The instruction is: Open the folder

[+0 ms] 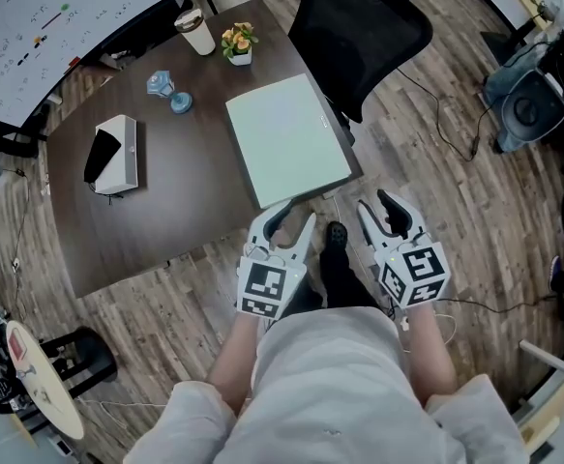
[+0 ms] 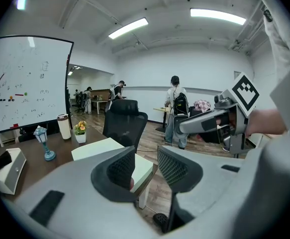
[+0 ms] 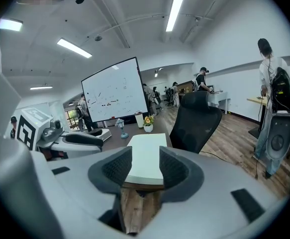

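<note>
Both claws hover short of the folder's near edge, side by side. The left claw (image 1: pixel 288 222) has its jaws partly apart, about half open. Its own view shows the folder's (image 1: pixel 286 138) near corner in the gap between them, but whether either pad touches it cannot be told. The right claw (image 1: pixel 384 215), to the right of that corner and over the wooden floor (image 1: pixel 436 191), stands wide open with nothing between its jaws. In its own view the folder lies beyond the gap.

The folder is pale green, closed and flat. It rests on the dark brown surface (image 1: pixel 175 211), with its near corner at the surface's edge closest to the person.

Well left of the folder sits a white tissue box (image 1: pixel 117 153) with a black opening. Beyond the folder's left side stands a small blue lantern figurine (image 1: pixel 170 93). Just past the folder's far edge there is a little pot of yellow flowers (image 1: pixel 238 44), and a paper cup (image 1: pixel 194 32) stands beside the pot, further from the folder.

A black mesh office chair (image 1: pixel 359 27) stands against the folder's far right side. Past the cup and far left of the folder rises a whiteboard (image 1: pixel 59 17) with scattered markings. In the left claw view, several people (image 2: pixel 175 111) stand well beyond the folder, deep in the room.
</note>
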`<control>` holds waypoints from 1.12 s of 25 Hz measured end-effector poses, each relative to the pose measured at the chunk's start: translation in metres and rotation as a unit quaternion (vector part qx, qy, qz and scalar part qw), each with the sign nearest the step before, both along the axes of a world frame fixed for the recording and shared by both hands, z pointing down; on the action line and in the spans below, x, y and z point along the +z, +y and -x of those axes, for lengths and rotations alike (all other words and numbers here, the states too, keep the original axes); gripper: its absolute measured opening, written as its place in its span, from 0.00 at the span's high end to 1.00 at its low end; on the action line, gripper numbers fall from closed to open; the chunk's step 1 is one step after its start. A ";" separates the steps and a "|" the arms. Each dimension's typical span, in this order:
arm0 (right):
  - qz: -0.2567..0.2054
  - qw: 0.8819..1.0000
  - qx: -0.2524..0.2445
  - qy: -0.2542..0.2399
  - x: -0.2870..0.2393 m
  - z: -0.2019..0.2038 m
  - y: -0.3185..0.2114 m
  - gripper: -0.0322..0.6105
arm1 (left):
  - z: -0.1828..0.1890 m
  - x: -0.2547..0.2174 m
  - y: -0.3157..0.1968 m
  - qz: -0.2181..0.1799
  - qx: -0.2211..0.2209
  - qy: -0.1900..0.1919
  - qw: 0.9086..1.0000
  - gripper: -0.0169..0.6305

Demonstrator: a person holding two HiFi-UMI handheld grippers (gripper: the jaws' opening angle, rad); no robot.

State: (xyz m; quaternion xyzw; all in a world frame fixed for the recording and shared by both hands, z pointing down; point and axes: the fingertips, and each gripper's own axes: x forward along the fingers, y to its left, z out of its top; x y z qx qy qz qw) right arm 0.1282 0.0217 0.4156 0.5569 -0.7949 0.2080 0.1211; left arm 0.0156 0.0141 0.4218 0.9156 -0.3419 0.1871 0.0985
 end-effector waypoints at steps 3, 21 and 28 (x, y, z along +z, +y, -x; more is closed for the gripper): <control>0.007 1.000 0.000 -0.004 0.005 -0.005 -0.009 0.70 | -0.004 0.008 -0.006 0.005 0.003 -0.013 1.000 0.76; 0.055 0.998 -0.036 0.001 0.048 -0.026 -0.064 0.70 | -0.028 0.054 -0.040 0.037 0.001 -0.061 0.997 0.74; 0.078 0.995 -0.061 0.004 0.070 -0.031 -0.080 0.70 | -0.035 0.077 -0.048 0.052 -0.012 -0.093 0.994 0.74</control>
